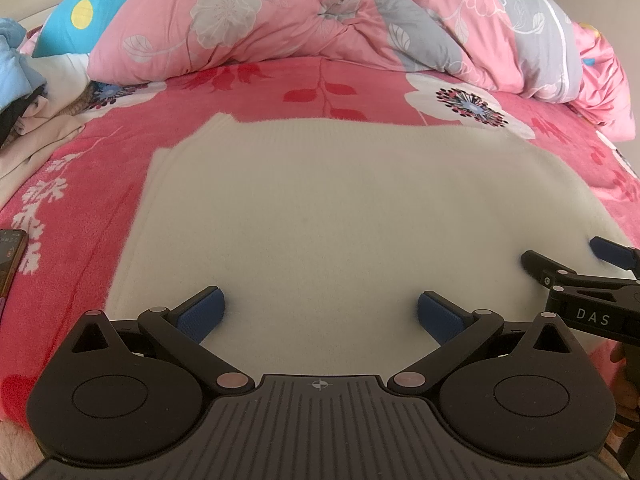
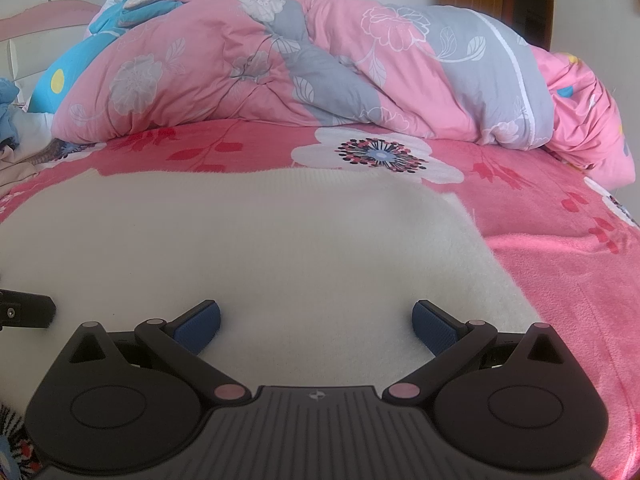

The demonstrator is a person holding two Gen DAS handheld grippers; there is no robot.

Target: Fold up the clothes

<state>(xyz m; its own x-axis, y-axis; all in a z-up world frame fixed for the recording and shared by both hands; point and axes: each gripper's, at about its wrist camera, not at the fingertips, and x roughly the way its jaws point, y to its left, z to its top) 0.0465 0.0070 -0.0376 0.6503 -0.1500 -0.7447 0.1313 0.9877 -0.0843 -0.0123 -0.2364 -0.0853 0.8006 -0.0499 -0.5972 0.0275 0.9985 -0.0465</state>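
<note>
Both grippers hover low over the near edge of a cream knit garment (image 1: 320, 216). Left gripper (image 1: 320, 312): jaws spread wide, blue pads (image 1: 200, 312) clear of the cloth, nothing held. Right gripper (image 2: 316, 320): jaws equally wide, empty; it sits just beside the left one, on its right.

Ordered by size from here:
- Pink floral bedsheet (image 2: 560, 280) under everything.
- Bunched pink-and-grey quilt (image 1: 320, 20), well ahead of both tools.
- Garment, spread flat directly ahead of and beneath the fingers, ribbed hem at its far edge.
- Pile of loose clothes (image 1: 24, 112), far left of the left gripper.
- Phone (image 1: 10, 260), at the left gripper's left.
</note>
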